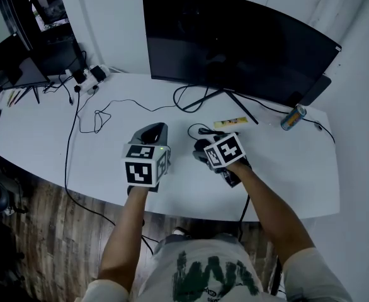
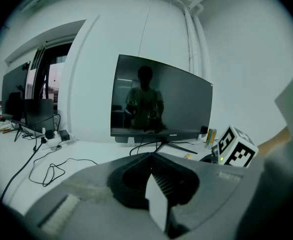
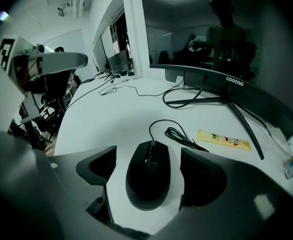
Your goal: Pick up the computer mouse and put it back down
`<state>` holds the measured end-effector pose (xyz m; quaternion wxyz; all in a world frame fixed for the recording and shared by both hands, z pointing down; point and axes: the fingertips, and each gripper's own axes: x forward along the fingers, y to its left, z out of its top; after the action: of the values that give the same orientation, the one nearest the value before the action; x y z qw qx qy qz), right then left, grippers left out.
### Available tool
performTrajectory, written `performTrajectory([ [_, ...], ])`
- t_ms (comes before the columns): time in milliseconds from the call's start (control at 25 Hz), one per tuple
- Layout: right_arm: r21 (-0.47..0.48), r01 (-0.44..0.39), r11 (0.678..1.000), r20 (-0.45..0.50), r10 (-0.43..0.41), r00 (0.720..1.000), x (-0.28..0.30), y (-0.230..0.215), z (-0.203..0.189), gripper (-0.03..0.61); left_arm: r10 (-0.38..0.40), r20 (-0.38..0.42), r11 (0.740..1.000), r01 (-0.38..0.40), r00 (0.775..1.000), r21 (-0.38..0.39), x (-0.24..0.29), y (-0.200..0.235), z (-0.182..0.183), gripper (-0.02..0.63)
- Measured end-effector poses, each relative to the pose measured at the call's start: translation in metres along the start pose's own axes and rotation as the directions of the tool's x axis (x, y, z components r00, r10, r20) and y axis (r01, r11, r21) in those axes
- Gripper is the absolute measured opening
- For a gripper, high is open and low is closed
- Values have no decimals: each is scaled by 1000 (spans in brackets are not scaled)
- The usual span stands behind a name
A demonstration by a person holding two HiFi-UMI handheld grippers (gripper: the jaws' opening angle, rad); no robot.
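Straddling the mouse (image 3: 148,176), the right claw (image 3: 147,160) is lowered to the worktop (image 1: 285,168) with its jaws wide apart, one on each flank of the mouse and neither touching it. White worktop shows on both sides, so nothing is gripped yet. The mouse lies flat in front of the monitor (image 1: 235,43), nose toward the screen, and its cable (image 3: 174,131) runs forward in a loose bundle. That slack should let it lift without dragging. The claw lines up with the mouse's long axis, which looks chosen so the jaws close on its narrow sides. This seems to be the moment just before the squeeze.

The left claw (image 2: 150,156) is closed, tips together on nothing, and held just beside the right one above the worktop. It appears parked out of the way. A yellow packet (image 3: 224,140) lies beyond the cable, clear of the grasp.
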<state>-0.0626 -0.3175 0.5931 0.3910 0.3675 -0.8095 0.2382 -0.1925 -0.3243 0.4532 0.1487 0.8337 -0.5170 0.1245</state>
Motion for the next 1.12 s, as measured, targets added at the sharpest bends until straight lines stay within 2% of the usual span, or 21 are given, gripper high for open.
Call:
performTrajectory([
  [680, -20, 32, 999, -171, -35, 985, 29, -6, -21, 403, 1, -2, 1000, -1, 1000, 13, 8, 16, 2, 3],
  [1000, -28, 28, 999, -210, -33, 977, 31, -6, -22, 400, 1, -6, 1000, -1, 1000, 4, 11, 21, 0, 3],
  [1120, -29, 30, 999, -215, -35, 976, 31, -9, -22, 380, -2, -9, 1000, 2, 1000, 3, 13, 20, -2, 3],
])
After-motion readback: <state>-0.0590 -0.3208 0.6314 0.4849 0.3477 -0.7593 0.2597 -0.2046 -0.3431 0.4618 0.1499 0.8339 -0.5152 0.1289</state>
